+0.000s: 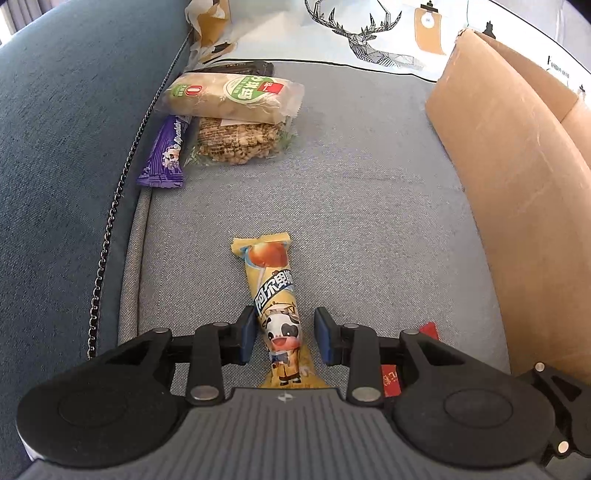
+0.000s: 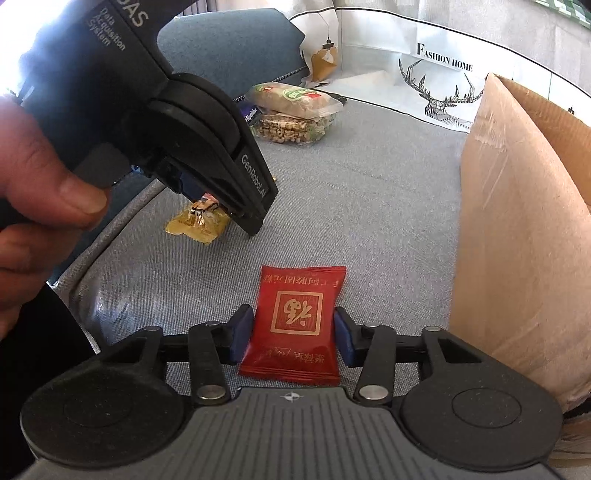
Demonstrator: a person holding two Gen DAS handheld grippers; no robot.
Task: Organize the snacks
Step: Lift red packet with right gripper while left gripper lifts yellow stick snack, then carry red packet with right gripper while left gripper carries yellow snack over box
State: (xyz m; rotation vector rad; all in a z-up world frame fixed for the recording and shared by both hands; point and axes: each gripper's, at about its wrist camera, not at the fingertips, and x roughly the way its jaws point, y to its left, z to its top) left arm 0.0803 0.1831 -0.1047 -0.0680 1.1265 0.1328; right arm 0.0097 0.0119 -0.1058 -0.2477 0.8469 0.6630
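Observation:
A yellow lollipop packet (image 1: 279, 325) with a cartoon cow lies on the grey sofa seat (image 1: 351, 221), between the fingers of my left gripper (image 1: 284, 321). Its left pad is against the wrapper, but a gap shows at the right pad, so the jaws stand open. In the right wrist view a hand (image 2: 37, 166) holds the left gripper (image 2: 221, 206) over the yellow packet (image 2: 195, 223). My right gripper (image 2: 293, 317) is shut on a red square packet (image 2: 295, 321), with both blue pads touching its sides. The red packet (image 1: 428, 328) peeks out behind my left gripper's right finger.
A pile of snacks lies at the seat's far left: a pale rice-cake pack (image 1: 232, 96), a nut-brittle pack (image 1: 236, 144), a purple bar (image 1: 166, 155). An open cardboard box (image 1: 498, 184) stands on the right. A blue armrest (image 1: 74, 129) borders the left; deer-print cushions (image 1: 369, 33) stand behind.

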